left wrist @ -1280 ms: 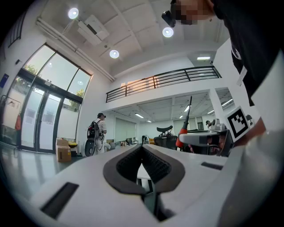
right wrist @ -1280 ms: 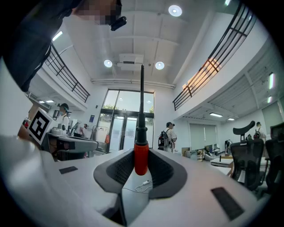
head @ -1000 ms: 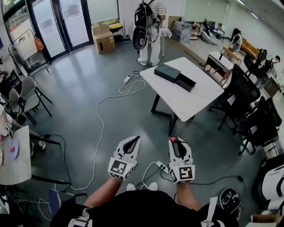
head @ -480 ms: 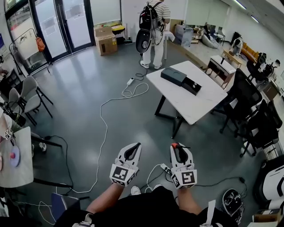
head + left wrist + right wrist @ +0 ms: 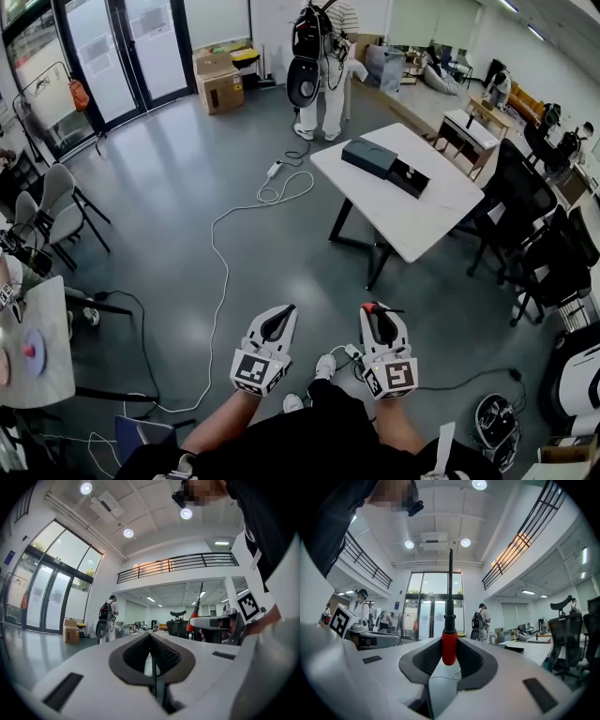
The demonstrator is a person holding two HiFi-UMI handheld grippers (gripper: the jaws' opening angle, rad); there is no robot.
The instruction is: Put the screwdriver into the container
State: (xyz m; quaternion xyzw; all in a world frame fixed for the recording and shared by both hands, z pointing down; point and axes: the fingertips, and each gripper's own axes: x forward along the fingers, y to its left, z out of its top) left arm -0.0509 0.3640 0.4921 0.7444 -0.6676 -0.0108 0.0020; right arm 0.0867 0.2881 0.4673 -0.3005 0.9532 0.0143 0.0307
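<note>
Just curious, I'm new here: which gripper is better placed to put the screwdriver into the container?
Right. The right gripper clamps the screwdriver by its red handle; the left gripper is shut and empty. The container lies far ahead of both.

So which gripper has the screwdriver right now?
The right gripper: the screwdriver is clamped by its red handle between the jaws. The left gripper is shut with nothing in it.

Doors: glass doors [image 5: 122, 47] along the far wall, with a cardboard box [image 5: 220, 89] just beside them.
Person: a person [image 5: 323, 70] stands beyond the white table [image 5: 422, 220] – backpack [image 5: 305, 37] on.
Floor: a white cable [image 5: 217, 272] snakes across it.
Seats: grey chairs [image 5: 52, 216] at left, black office chairs [image 5: 525, 211] at right.
</note>
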